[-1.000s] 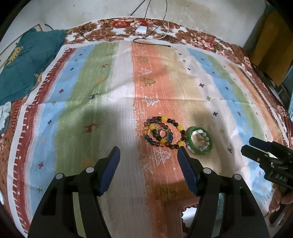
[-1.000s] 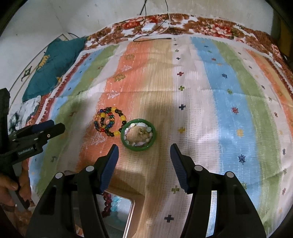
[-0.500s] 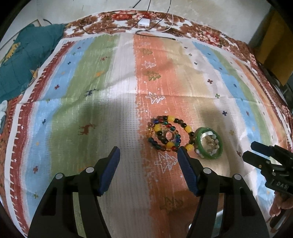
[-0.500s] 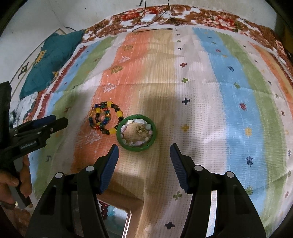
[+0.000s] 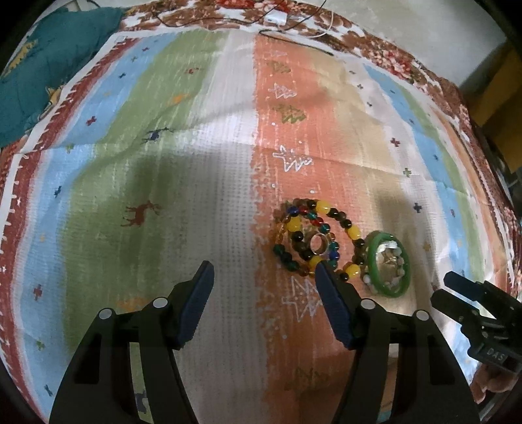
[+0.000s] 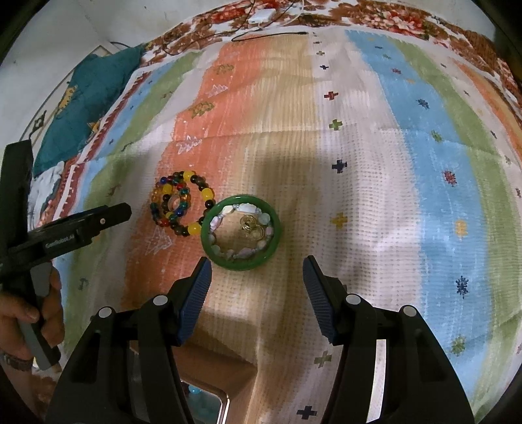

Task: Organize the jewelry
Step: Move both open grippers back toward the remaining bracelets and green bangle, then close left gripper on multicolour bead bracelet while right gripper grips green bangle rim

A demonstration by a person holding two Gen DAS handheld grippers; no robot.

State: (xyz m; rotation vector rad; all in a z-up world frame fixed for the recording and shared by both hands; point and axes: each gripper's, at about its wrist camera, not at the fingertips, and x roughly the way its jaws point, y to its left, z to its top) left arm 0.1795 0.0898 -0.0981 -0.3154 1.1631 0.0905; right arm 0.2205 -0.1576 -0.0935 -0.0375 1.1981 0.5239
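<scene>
A coiled string of coloured beads [image 5: 313, 238] [image 6: 182, 202] with a small ring [image 5: 318, 244] in its middle lies on the striped cloth. Touching its right side is a green bangle [image 5: 388, 264] [image 6: 239, 231] with a pale bead bracelet and gold rings inside. My left gripper [image 5: 262, 272] is open and empty, its right fingertip [image 5: 321, 270] at the near edge of the beads. My right gripper [image 6: 256, 267] is open and empty, just short of the bangle's near rim. Each gripper also shows in the other's view, the right one [image 5: 456, 293] and the left one [image 6: 107, 215].
A box with a metal rim [image 6: 208, 404] holding blue beads sits under my right gripper at the near edge. A teal cushion [image 5: 49, 55] lies at the far left. Cables and a white adapter [image 5: 275, 16] lie at the far edge of the cloth [image 5: 163, 163].
Both grippers have moved forward and lower toward the jewelry, which now looks larger and nearer. Both stay open and empty. The jewelry has not moved.
</scene>
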